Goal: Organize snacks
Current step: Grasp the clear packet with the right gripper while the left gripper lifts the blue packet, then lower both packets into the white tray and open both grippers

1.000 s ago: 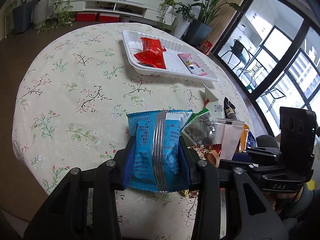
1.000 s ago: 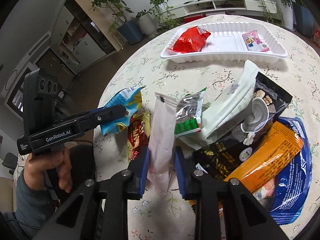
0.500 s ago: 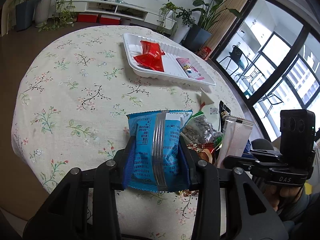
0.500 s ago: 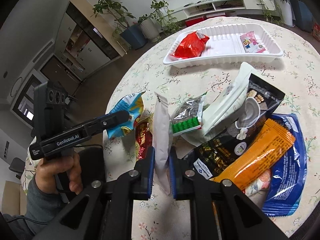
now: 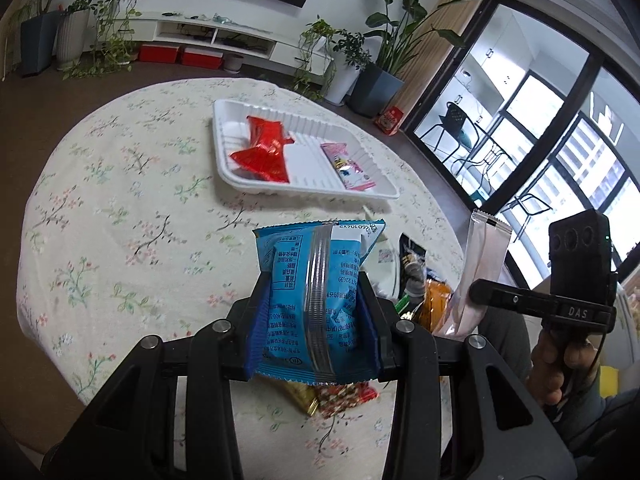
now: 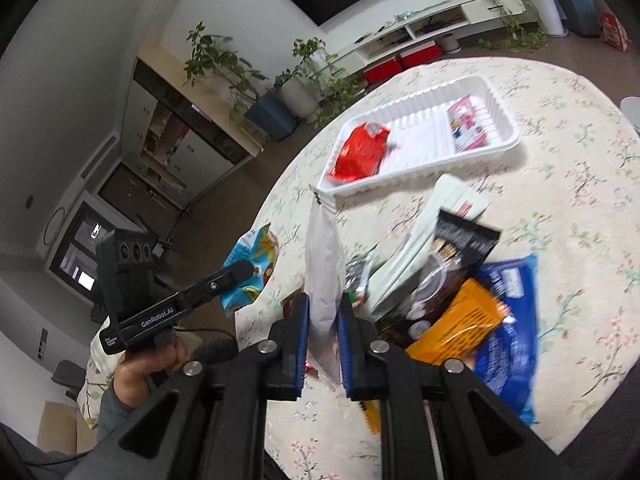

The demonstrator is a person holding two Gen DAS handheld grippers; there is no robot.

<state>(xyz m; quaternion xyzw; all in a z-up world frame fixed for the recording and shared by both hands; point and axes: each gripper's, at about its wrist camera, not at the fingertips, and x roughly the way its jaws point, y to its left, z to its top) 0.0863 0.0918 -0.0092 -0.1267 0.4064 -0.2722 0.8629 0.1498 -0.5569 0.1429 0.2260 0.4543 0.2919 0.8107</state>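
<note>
My left gripper (image 5: 314, 300) is shut on a blue snack packet (image 5: 316, 280), held above the flowered tablecloth. My right gripper (image 6: 323, 308) is shut on a long pale pink sachet (image 6: 322, 280), lifted off the snack pile and standing upright; the same sachet (image 5: 480, 272) shows at the right of the left wrist view. The white ribbed tray (image 5: 384, 190) lies further back and holds a red packet (image 5: 262, 152) and a small pink packet (image 5: 350, 166). In the right wrist view the tray (image 6: 500, 148) sits behind the pile.
A heap of loose snacks lies on the table: an orange bar (image 6: 460, 320), a dark blue bag (image 6: 508, 340), a black pouch (image 6: 460, 248) and a white packet (image 6: 440, 208). A person's hand (image 6: 148, 368) grips the left tool. Potted plants (image 5: 380, 60) stand beyond the table.
My right gripper closed tighter on the pink sachet and lifted it up out of the pile, rolling as it rose. My left gripper rose a little with the blue packet.
</note>
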